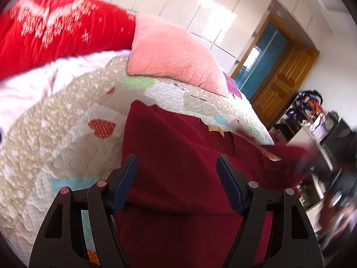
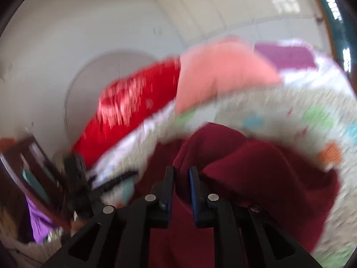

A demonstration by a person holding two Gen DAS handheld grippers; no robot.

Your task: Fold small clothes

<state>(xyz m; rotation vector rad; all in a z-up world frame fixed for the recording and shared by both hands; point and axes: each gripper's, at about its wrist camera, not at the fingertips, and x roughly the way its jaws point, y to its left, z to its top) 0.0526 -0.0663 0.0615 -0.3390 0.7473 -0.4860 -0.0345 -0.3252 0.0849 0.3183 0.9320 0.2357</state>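
A dark maroon garment (image 1: pixel 178 138) lies spread on a quilt with hearts (image 1: pixel 67 122). My left gripper (image 1: pixel 176 158) hovers just above its near part, jaws wide open with nothing pinched between the blue pads. One part of the garment stretches off to the right, toward a blurred shape at the bed's edge. In the heavily blurred right wrist view the maroon garment (image 2: pixel 267 167) is bunched into a raised fold. My right gripper (image 2: pixel 181 169) has its jaws close together, with that fold of cloth running up between them.
A pink pillow (image 1: pixel 174 51) and a red blanket with white patterning (image 1: pixel 55 29) sit at the head of the bed. To the right of the bed are a wooden door (image 1: pixel 285 76) and cluttered shelves (image 1: pixel 312 116). White wardrobes line the far wall.
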